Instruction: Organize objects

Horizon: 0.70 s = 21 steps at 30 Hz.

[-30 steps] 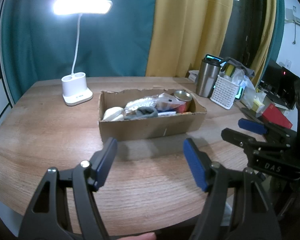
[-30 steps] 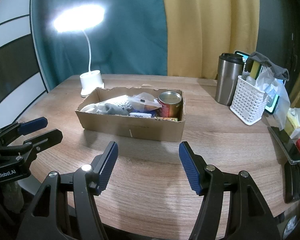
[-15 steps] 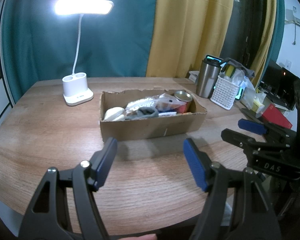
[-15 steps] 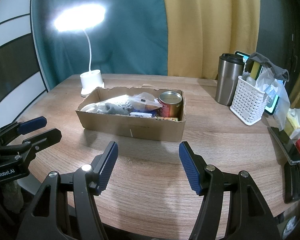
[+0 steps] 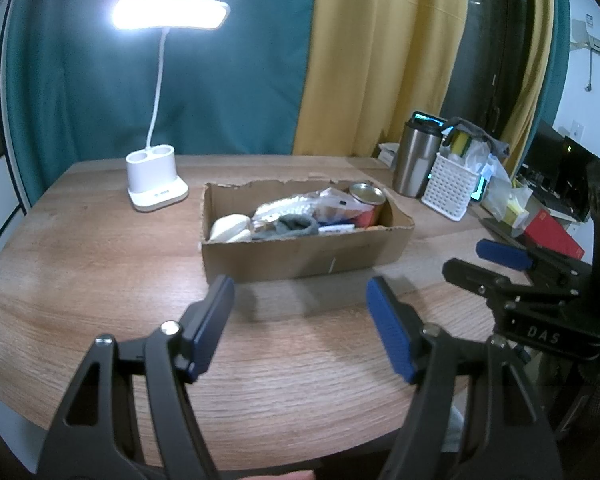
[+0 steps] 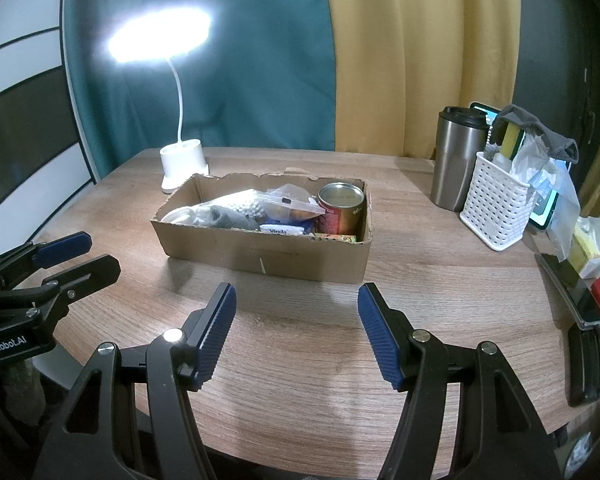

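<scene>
Lit white desk lamp (image 6: 182, 162) at surface (image 6: 440, 280) rear left. Steel tumbler (image 6: 456, 156) touching white basket (image 6: 494, 212) far right. Teal and yellow curtains (image 6: 400, 52) behind.

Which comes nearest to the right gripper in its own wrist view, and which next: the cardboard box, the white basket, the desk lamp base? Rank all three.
From the right gripper:
1. Cardboard box, straight ahead at the table's centre.
2. White basket, farther back on the right.
3. Desk lamp base, behind the box's far left corner.
</scene>
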Each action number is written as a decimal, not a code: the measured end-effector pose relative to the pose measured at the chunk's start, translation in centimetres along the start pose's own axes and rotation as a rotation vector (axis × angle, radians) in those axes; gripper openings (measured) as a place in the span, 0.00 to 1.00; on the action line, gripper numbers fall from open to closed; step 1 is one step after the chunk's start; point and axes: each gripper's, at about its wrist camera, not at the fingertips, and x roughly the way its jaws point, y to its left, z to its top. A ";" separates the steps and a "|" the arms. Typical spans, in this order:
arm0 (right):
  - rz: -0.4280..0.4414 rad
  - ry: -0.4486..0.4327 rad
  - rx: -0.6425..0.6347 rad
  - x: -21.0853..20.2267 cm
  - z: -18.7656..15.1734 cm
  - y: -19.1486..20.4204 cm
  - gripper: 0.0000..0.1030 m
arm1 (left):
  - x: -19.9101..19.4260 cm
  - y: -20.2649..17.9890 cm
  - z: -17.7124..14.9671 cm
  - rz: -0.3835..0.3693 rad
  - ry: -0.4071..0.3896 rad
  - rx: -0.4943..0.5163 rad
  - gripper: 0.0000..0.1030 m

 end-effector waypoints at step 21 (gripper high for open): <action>0.002 0.002 0.002 0.0 -0.1 -0.1 0.65 | 0.0 -0.3 -0.2 -0.010 -0.003 0.011 0.68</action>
